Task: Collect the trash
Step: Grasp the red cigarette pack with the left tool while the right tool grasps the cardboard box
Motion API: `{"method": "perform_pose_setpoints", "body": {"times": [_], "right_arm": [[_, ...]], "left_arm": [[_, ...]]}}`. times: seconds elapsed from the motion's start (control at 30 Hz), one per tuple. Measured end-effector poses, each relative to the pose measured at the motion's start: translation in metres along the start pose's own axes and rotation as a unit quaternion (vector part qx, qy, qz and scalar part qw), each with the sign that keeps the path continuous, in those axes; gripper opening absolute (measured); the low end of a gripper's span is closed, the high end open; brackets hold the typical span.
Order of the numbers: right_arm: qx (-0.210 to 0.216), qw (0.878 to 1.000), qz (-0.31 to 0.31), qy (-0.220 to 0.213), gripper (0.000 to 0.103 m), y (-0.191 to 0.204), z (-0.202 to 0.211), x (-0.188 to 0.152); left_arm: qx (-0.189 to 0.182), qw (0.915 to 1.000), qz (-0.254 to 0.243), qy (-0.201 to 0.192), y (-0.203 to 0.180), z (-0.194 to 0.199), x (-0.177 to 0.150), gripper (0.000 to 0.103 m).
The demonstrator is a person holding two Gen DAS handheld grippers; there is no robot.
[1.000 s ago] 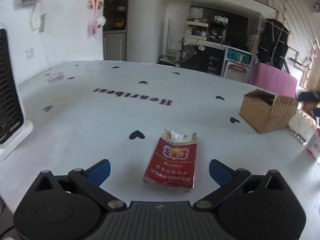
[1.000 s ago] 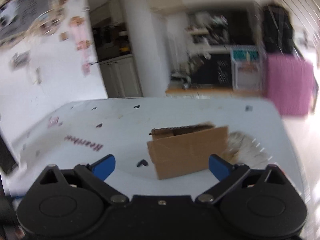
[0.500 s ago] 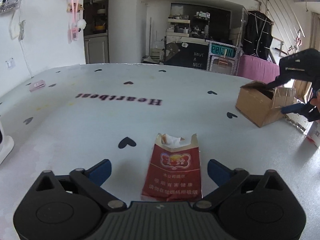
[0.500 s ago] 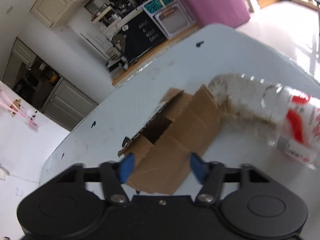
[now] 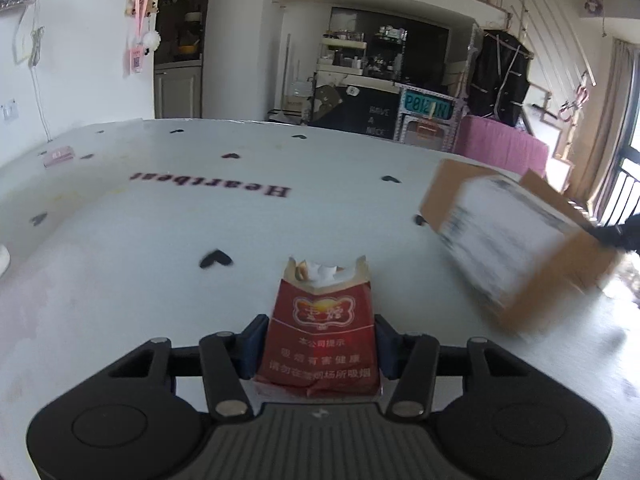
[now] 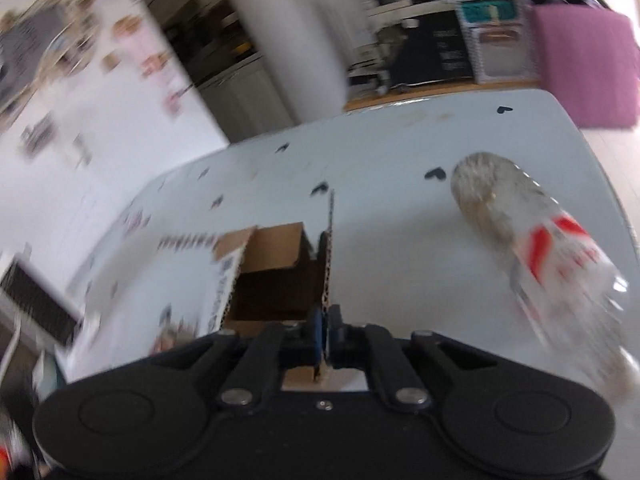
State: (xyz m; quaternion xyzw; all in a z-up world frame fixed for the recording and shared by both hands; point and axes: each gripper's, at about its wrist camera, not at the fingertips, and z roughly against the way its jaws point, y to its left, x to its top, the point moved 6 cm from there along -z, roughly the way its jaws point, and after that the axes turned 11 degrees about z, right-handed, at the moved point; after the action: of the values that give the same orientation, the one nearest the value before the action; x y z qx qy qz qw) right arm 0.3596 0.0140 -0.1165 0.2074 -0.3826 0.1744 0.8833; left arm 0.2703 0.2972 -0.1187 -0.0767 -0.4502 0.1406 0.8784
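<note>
On a white table [image 5: 120, 264] printed with black hearts and the word "Heartbeat", the left gripper [image 5: 320, 344] has just been closing its jaws and now presses both blue pads against the sides of a torn-open red cigarette pack [image 5: 322, 328] lying flat on the surface. To its right, the right gripper [image 6: 325, 330] has just clamped its jaws onto one upright flap of an open cardboard box [image 6: 276, 276], which appears blurred and tilted in the left wrist view. A crumpled clear plastic bottle [image 6: 532, 248] with a red label lies on the table beside the box.
</note>
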Motion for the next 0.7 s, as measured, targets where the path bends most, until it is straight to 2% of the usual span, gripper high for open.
{"method": "perform_pose_setpoints", "body": {"times": [0.17,0.3,0.37,0.43,0.47,0.5,0.53,0.6,0.7], "right_arm": [[0.009,0.999,0.05,0.018,0.003,-0.004,0.047,-0.037],[0.006,0.997,0.08,0.013,0.003,-0.006,0.074,-0.05],[0.006,0.996,0.084,0.007,0.011,-0.007,0.082,-0.054],[0.002,0.996,0.084,-0.003,0.037,-0.006,0.089,-0.057],[0.0,0.997,0.083,-0.009,0.043,-0.005,0.091,-0.058],[-0.002,0.997,0.079,-0.016,0.056,-0.005,0.093,-0.06],[-0.002,0.997,0.075,-0.02,0.064,-0.004,0.094,-0.06],[-0.003,0.997,0.072,-0.025,0.068,-0.002,0.094,-0.062],[-0.016,0.997,0.069,-0.019,0.068,-0.003,0.089,-0.066]], "left_arm": [[-0.027,0.9996,0.004,0.007,-0.023,0.023,-0.024,0.054],[-0.058,0.9981,0.011,0.017,-0.049,0.039,-0.043,0.054],[-0.069,0.9974,0.011,0.019,-0.06,0.043,-0.048,0.054],[-0.081,0.9965,0.01,0.019,-0.071,0.046,-0.051,0.054],[-0.083,0.9964,0.009,0.018,-0.076,0.047,-0.052,0.054],[-0.087,0.996,0.009,0.018,-0.081,0.048,-0.053,0.054],[-0.092,0.9955,0.009,0.019,-0.085,0.048,-0.054,0.054],[-0.101,0.9946,0.005,0.022,-0.093,0.05,-0.057,0.054],[-0.104,0.9943,-0.002,0.024,-0.103,0.052,-0.06,0.054]]}}
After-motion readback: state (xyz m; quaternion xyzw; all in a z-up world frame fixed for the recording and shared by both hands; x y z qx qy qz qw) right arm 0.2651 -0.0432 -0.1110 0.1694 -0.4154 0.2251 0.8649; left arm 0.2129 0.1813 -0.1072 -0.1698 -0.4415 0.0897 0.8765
